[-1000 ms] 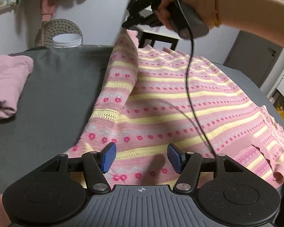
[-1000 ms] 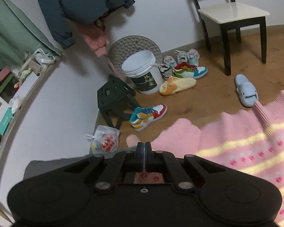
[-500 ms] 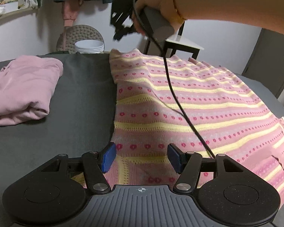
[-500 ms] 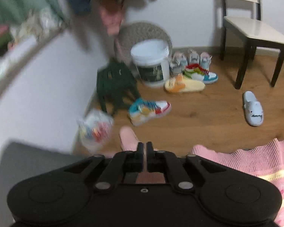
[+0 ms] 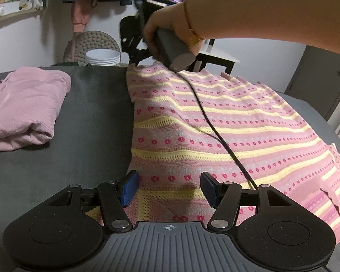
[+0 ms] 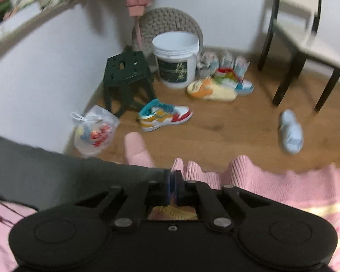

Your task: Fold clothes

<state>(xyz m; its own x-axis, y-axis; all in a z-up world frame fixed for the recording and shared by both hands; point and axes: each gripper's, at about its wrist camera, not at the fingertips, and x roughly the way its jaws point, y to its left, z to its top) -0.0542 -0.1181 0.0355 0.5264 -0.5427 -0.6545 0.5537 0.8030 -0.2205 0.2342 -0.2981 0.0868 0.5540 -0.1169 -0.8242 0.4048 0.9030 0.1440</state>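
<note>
- Right claw (image 6: 175, 189) was clamped on the striped sweater (image 5: 215, 122) at its far edge, laying that fold flat.
- Left claw (image 5: 168, 188) hung wide apart over the near hem, gripping nothing.
- Sweater lay spread on the dark table (image 5: 90, 117), beside a folded pink garment (image 5: 25, 106).

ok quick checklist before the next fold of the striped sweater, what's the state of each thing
1. Right hand-held gripper shut on sweater far edge: ok.
2. Left hand-held gripper open above near edge, nothing gripped: ok.
3. Sweater lying flat: not ok, rumpled at right.
4. Cable off the sweater: not ok, trails across it.
5. Folded pink garment apart from the sweater: ok.
</note>
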